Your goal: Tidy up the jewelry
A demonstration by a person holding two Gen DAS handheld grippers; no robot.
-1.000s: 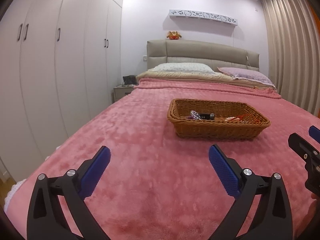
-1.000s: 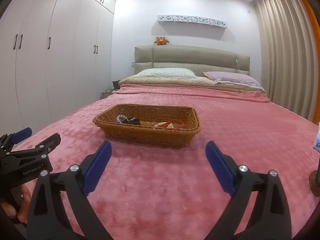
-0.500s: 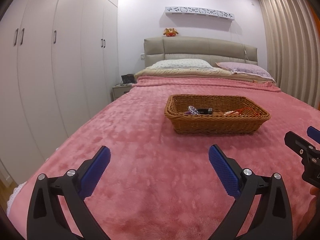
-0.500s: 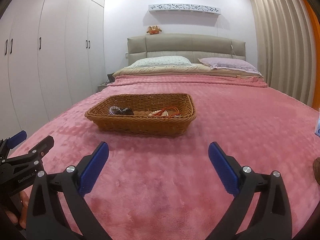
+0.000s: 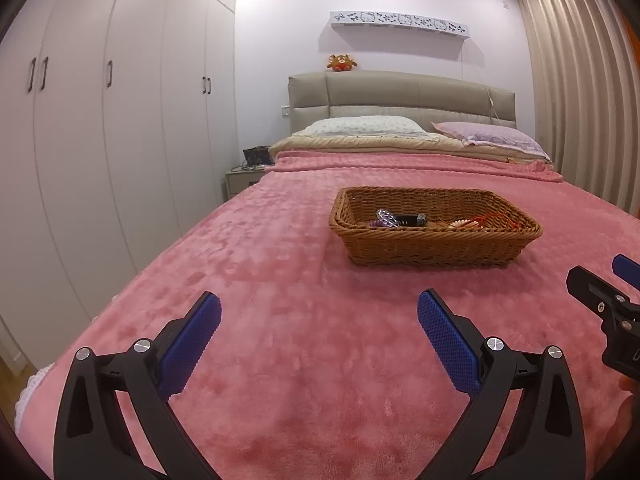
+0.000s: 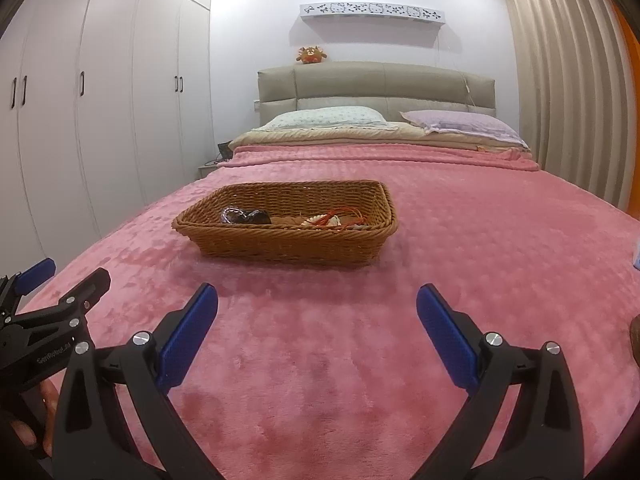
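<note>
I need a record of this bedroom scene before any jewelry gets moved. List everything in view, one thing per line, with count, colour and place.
basket: one, brown wicker, on the blanket mid-bed
jewelry: a few pieces, red, cream, dark and clear, inside the basket; exact count unclear
blanket: one, pink, covering the bed
pillows: two, one whitish, one lilac, at the headboard
headboard: one, beige, against the far wall
plush toy: one, orange-brown, on top of the headboard
shelf: one, white, on the wall above
wardrobe: white doors, along the left
curtain: beige, on the right
nightstand: one, pale, left of the bed
left gripper: black with blue pads, open, empty
right gripper: same, open, empty
</note>
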